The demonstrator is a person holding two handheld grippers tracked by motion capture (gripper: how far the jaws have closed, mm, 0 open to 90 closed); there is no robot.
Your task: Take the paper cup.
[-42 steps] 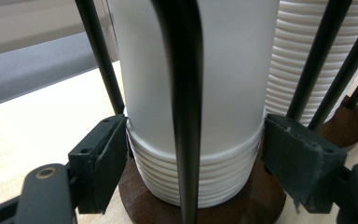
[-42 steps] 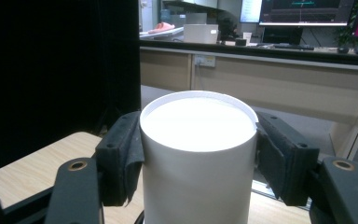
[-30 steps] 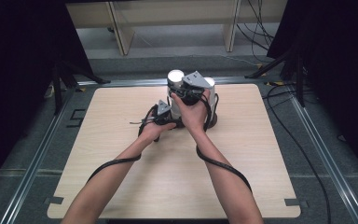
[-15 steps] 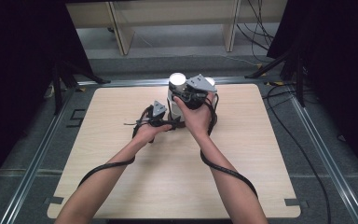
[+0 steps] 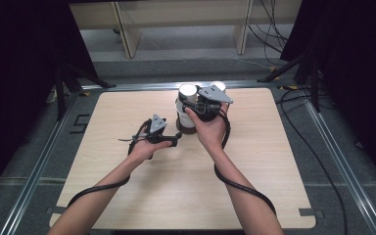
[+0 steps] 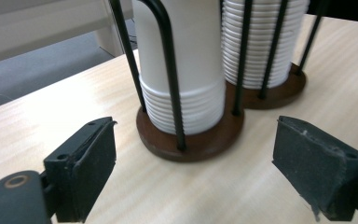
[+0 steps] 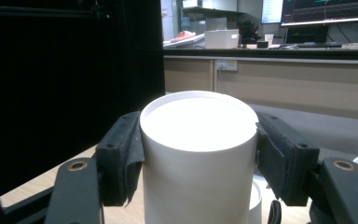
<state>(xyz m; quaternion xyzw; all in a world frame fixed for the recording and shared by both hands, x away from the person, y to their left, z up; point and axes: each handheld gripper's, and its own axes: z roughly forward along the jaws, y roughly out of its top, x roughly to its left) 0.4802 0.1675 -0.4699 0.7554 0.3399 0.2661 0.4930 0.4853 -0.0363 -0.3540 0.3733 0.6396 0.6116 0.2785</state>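
Right tongs [image 7: 198, 154] clamp your top cup [image 7: 199, 154] to lift it; left tongs [image 6: 209, 172] gape before the rack [image 6: 191, 135], ready to steady it.

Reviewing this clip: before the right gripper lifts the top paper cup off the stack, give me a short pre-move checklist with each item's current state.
1. Right gripper jaws on both sides of the top cup, pads against its wall: ok.
2. Grip sits near the cup's rim, cup looks round, not crushed: ok.
3. Left gripper open and short of the holder base, not steadying it: not ok if the holder must be held down.
4. Black wire posts stand upright around the stack, lift path straight up: ok.
5. Whether only one cup will separate from the stack: cannot tell.
6. Table around the holder free of other things: ok.
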